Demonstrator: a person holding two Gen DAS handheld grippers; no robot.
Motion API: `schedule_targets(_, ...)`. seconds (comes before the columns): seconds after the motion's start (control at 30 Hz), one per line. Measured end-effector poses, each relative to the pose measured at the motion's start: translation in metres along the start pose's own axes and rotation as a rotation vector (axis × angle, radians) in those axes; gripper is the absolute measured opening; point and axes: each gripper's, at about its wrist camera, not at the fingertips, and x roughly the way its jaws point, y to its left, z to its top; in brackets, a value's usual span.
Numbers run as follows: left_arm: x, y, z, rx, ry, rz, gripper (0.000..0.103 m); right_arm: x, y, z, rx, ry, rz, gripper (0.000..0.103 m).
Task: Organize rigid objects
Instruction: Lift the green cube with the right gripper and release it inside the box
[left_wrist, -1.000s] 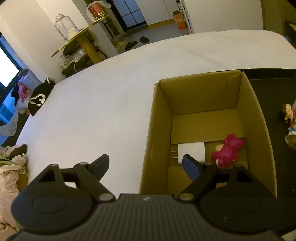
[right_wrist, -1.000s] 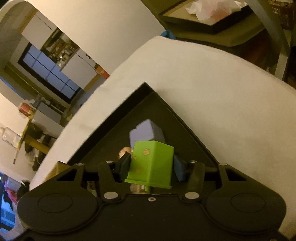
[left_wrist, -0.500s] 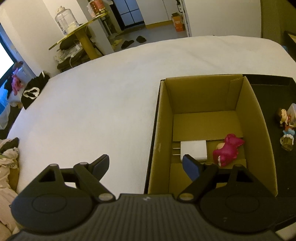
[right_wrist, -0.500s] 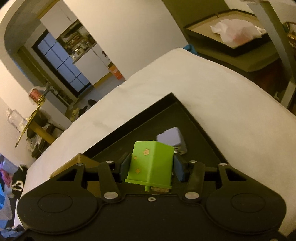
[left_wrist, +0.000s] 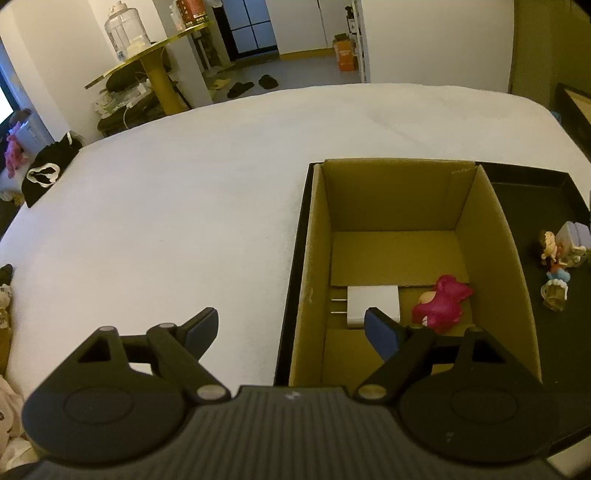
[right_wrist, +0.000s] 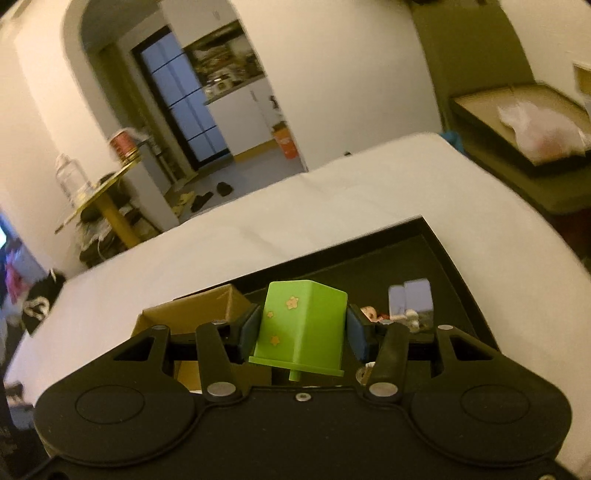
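My right gripper (right_wrist: 301, 328) is shut on a green block (right_wrist: 303, 326) with small star marks, held above a black tray (right_wrist: 439, 243). Behind it lie a lilac block (right_wrist: 412, 301) and small figurines (right_wrist: 369, 313). To the left stands an open cardboard box (right_wrist: 199, 308). In the left wrist view the cardboard box (left_wrist: 310, 258) holds a white charger (left_wrist: 373, 301) and a pink toy (left_wrist: 441, 301). My left gripper (left_wrist: 291, 325) stands open and empty over the box's near left wall. Figurines (left_wrist: 554, 258) and the lilac block (left_wrist: 572, 234) sit on the black tray (left_wrist: 524, 199) at the right.
Box and tray rest on a wide white bed (left_wrist: 166, 206). Beyond the bed are a yellow round table (left_wrist: 155, 62) with a clear jar, slippers on the floor, and dark clothing at the left edge. A framed tray with white paper (right_wrist: 532, 125) lies at the right.
My right gripper has risen and rolled level with the green block in it, so the box and more of the room now show. The left gripper drifted slightly, still open.
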Motion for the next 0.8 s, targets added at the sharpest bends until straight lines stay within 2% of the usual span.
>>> schedule_targets(0.27, 0.0, 0.005, 0.0, -0.018, -0.022, -0.034, 0.085, 0.002, 0.036, 0.0, -0.151, -0.005, -0.013, 0.049)
schedule_targets(0.53, 0.003, 0.008, -0.002, -0.022, -0.032, -0.07, 0.085, 0.007, 0.07, -0.002, -0.283, 0.019, 0.038, 0.049)
schedule_targets(0.8, 0.004, 0.016, -0.004, -0.05, -0.053, -0.117, 0.084, 0.018, 0.097, -0.004, -0.4, 0.078, 0.08, 0.049)
